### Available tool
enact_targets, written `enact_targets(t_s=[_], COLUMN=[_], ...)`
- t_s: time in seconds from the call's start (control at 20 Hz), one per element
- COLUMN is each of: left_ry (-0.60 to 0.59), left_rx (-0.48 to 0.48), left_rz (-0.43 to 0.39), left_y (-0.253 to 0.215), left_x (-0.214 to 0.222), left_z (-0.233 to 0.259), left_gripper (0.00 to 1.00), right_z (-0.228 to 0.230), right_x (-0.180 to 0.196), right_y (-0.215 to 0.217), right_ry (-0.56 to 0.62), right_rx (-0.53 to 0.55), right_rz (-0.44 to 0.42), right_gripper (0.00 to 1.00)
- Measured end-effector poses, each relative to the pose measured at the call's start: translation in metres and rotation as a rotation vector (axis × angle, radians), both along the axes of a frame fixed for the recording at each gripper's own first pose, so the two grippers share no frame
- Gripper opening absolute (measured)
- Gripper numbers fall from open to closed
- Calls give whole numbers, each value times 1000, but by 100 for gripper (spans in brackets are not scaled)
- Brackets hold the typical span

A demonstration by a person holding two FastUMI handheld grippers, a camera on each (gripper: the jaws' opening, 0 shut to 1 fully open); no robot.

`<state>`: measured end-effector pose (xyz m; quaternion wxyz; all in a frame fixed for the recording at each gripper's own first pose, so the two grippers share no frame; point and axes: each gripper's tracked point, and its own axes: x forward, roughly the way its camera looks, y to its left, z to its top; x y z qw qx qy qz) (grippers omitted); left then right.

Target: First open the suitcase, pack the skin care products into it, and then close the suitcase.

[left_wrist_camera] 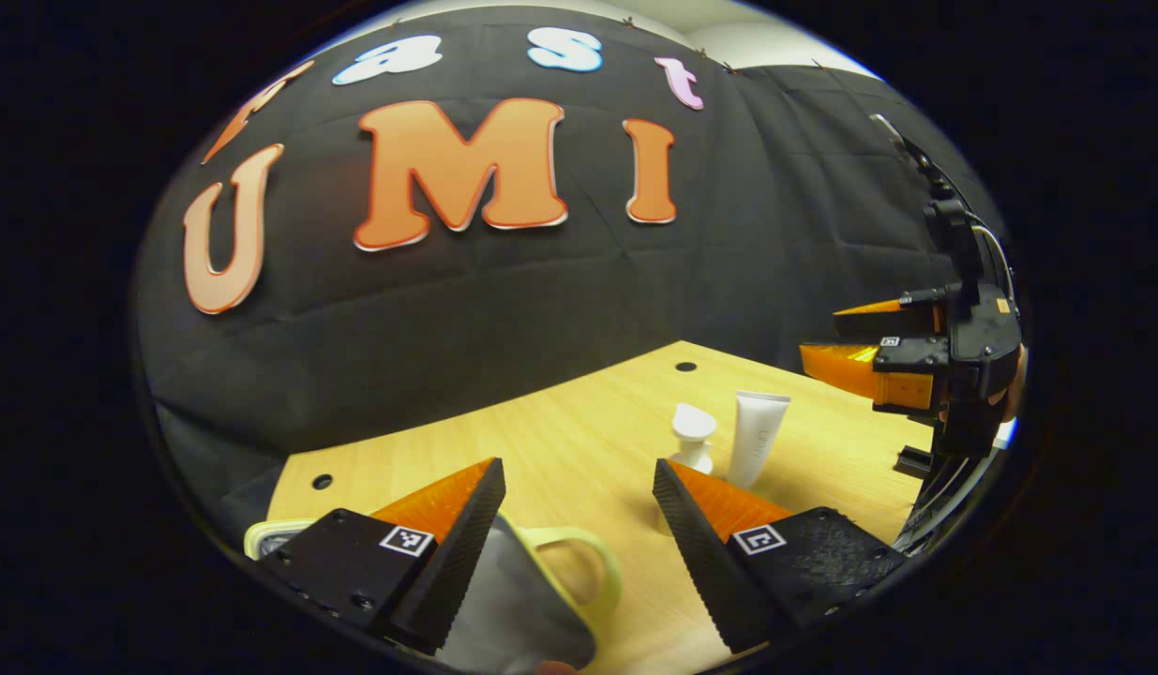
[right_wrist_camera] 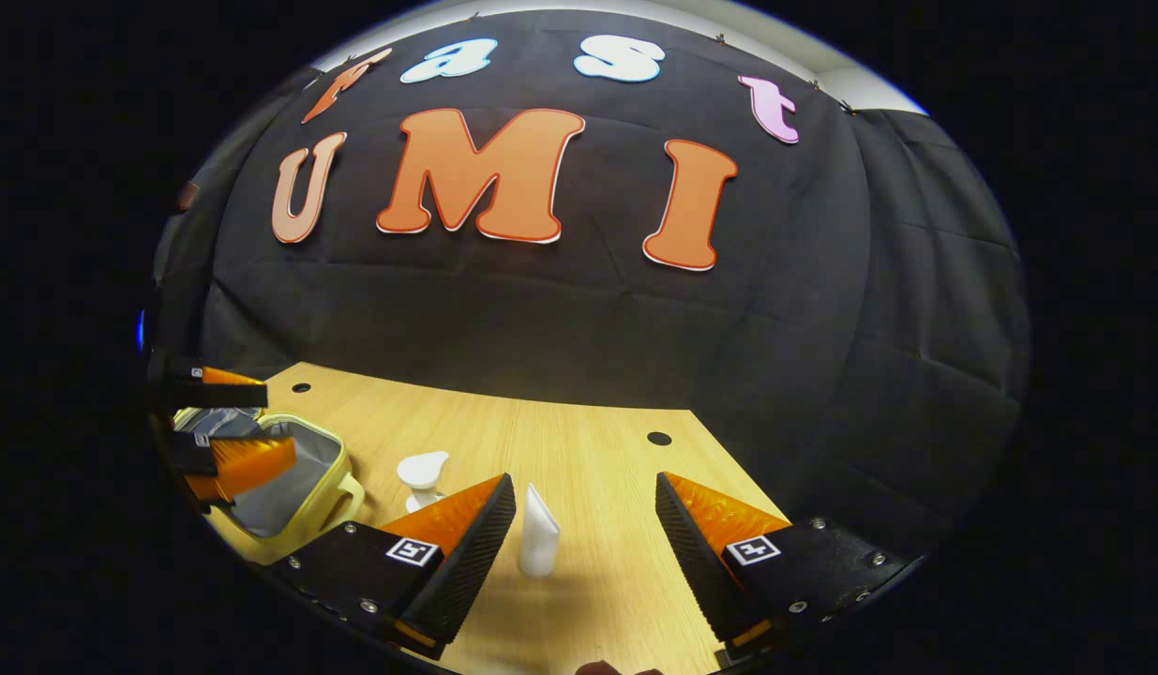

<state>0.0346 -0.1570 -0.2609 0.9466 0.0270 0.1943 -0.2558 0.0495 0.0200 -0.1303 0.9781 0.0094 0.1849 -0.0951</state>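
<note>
Two skincare items on the table (right_wrist_camera: 588, 450), one suitcase, two grippers.

Item 1: white tube (right_wrist_camera: 539, 534), standing cap-down, between the right gripper (right_wrist_camera: 586, 534) fingers at about 6 o'clock in the right gripper view. Jaws spread wide, no contact with the tube. Looks lined up for a grab, so my read is tube goes first.

Item 2: white pump bottle (right_wrist_camera: 422, 476), upright, just beside the tube at its 10 o'clock in that view. Both stand near each other, well apart from the table edge; upright probably makes them easy to pinch from the side.

Suitcase (right_wrist_camera: 293, 473): small, pale yellow rim and handle, grey lining showing, so lid is already open. Sits at 8 o'clock in the right gripper view.

Left gripper (left_wrist_camera: 579, 516) hovers over the suitcase (left_wrist_camera: 532, 600), jaws wide, gripping nothing; handle loop sits between its fingers in the left gripper view. From there, bottle (left_wrist_camera: 693, 436) and tube (left_wrist_camera: 757, 436) are at 1 o'clock, with the right gripper (left_wrist_camera: 864, 352) at 3 o'clock.

Judgement: opening done, packing not started, nothing inside that I can see.
</note>
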Motion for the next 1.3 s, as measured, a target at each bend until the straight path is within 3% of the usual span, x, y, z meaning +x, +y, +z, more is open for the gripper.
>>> enact_targets(t_s=[0.2, 0.5, 0.9, 0.95, 1.1, 1.2, 1.3], left_ry=[35, 140, 268, 278, 289, 283, 283], left_rx=[19, 31, -43, -52, -63, -52, -30], left_rz=[-75, -130, -57, -54, -36, -33, -42], left_y=[-49, -82, -109, -111, -118, -116, -116], left_x=[-1, -4, 14, 14, 19, 19, 20], left_z=[-22, -64, -118, -122, -130, -126, -126], left_gripper=[100, 100, 96, 86, 83, 65, 64], right_z=[-10, -25, -37, -40, -51, -57, -64], right_x=[0, 0, -1, -1, -2, -1, 2], right_y=[-17, -27, -30, -31, -26, -16, -6], right_ry=[16, 39, 77, 83, 118, 131, 141], right_rx=[7, 22, 13, 12, 20, 41, 46], right_rz=[8, 26, 66, 75, 112, 138, 169], right_gripper=[96, 96, 96, 96, 96, 96, 95])
